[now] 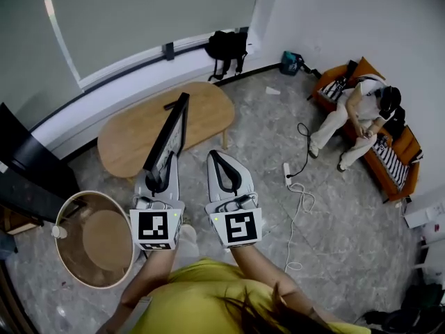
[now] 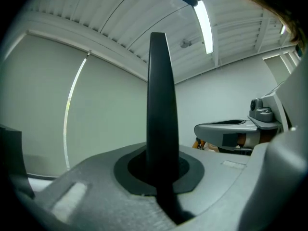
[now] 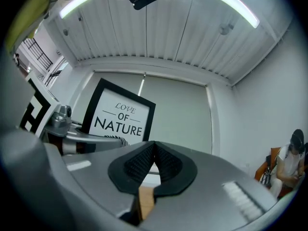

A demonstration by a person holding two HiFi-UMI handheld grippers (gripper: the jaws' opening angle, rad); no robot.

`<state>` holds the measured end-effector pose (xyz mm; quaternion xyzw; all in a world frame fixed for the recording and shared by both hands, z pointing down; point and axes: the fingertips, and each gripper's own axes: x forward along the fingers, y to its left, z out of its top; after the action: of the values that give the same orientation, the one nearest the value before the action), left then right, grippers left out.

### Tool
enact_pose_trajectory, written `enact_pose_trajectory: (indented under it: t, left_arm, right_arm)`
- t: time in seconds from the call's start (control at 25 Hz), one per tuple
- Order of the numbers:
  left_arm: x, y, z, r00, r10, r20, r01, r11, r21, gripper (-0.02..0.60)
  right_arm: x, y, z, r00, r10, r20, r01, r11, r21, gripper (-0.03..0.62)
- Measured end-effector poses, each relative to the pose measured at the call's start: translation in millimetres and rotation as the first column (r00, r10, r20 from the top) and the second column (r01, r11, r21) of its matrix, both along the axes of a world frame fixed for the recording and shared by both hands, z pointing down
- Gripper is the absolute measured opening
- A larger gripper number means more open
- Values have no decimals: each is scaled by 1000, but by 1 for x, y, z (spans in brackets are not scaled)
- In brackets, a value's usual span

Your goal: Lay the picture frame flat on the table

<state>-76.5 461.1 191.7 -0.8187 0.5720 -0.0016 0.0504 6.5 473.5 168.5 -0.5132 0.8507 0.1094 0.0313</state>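
Left gripper (image 1: pixel 160 179) is clamped on the edge of the frame (image 1: pixel 171 132), which stands upright, seemingly just over the table (image 1: pixel 205 110). Right gripper (image 1: pixel 220 160) is closed and empty. Laying down is pending: tilt the frame flat, then release.

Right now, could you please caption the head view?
Left gripper holds the black picture frame upright near the wooden table; right gripper shut.

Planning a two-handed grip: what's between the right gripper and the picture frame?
Only the left gripper, shut on the picture frame. The head view shows a bare gap between it and the shut right gripper; the right gripper view agrees.
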Motion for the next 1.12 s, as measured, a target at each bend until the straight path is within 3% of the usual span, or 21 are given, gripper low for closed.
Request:
enact_pose_trajectory:
  t: [0.56,1.12]
  left_arm:
    - [-60,-189,-1,1000,23,-1,-23,1000,2,9]
    - [-75,-257,21,998,53,-31,-54,997,-46,9]
  right_arm:
    - [-44,-189,3,998,70,-6,-70,997,-27,0]
    - [-60,-255,22,995,92,-35,-94,994,-58,0]
